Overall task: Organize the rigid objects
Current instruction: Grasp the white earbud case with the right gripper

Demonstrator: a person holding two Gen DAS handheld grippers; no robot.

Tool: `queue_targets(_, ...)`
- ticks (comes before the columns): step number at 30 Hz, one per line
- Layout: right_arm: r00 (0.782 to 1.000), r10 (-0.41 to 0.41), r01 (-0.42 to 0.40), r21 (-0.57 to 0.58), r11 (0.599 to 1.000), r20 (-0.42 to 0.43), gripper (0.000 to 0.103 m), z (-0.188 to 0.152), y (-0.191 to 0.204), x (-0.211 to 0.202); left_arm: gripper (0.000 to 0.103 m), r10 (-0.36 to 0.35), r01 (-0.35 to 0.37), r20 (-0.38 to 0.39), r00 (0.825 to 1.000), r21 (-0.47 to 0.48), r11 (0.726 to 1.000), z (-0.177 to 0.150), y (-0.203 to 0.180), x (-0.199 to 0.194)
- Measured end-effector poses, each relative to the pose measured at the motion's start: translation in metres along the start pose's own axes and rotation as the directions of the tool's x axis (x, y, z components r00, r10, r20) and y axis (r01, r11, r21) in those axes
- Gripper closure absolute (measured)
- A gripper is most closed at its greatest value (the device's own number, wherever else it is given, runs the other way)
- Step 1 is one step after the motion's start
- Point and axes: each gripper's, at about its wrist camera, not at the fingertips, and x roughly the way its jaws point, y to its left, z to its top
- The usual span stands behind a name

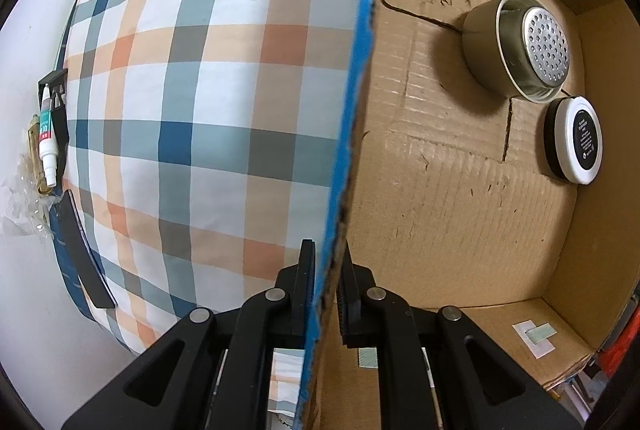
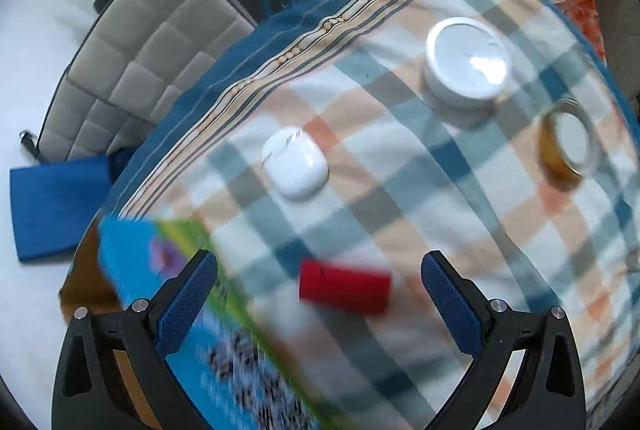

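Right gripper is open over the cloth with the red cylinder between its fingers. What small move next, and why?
Probably lower the right gripper and close on the red cylinder. It lies on its side on the checked cloth, between the open fingers and untouched. The left gripper is clamped on the cardboard box wall, steadying the box for a drop.

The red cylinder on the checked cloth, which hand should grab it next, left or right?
Right. The right gripper hangs open just above the red cylinder, nothing between its jaws. The left gripper is shut on the cardboard box wall, probably steadying it.
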Motion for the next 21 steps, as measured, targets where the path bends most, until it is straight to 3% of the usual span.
queue_targets(4,0.998,-0.048,0.048,-0.021,0.999,0.042,0.002,0.022,0.008,0.031,0.095,-0.005,0.005,-0.008,1.0,-0.014,1.0,0.002,0.004,0.003)
queue_targets(6,0.996,-0.081,0.084,-0.063,0.994,0.047,0.012,0.032,0.016,0.045,0.095,-0.005,0.005,-0.01,1.0,-0.015,1.0,0.003,0.006,0.003)
queue_targets(11,0.98,-0.198,0.195,-0.216,0.957,0.009,0.026,0.043,0.039,0.082,0.095,-0.004,0.004,-0.016,1.0,-0.015,1.0,0.004,0.007,0.005)
queue_targets(13,0.975,-0.223,0.222,-0.249,0.943,0.025,0.036,0.043,0.044,0.084,0.095,-0.004,0.003,-0.017,1.0,-0.014,1.0,0.005,0.007,0.005)
queue_targets(15,0.968,-0.248,0.246,-0.277,0.929,0.027,0.052,0.042,0.05,0.084,0.095,-0.003,0.003,-0.016,1.0,-0.013,1.0,0.005,0.008,0.005)
queue_targets(21,0.963,-0.27,0.247,-0.329,0.912,-0.024,0.053,0.028,0.056,0.082,0.095,-0.002,0.002,-0.012,1.0,-0.008,1.0,0.005,0.006,0.005)
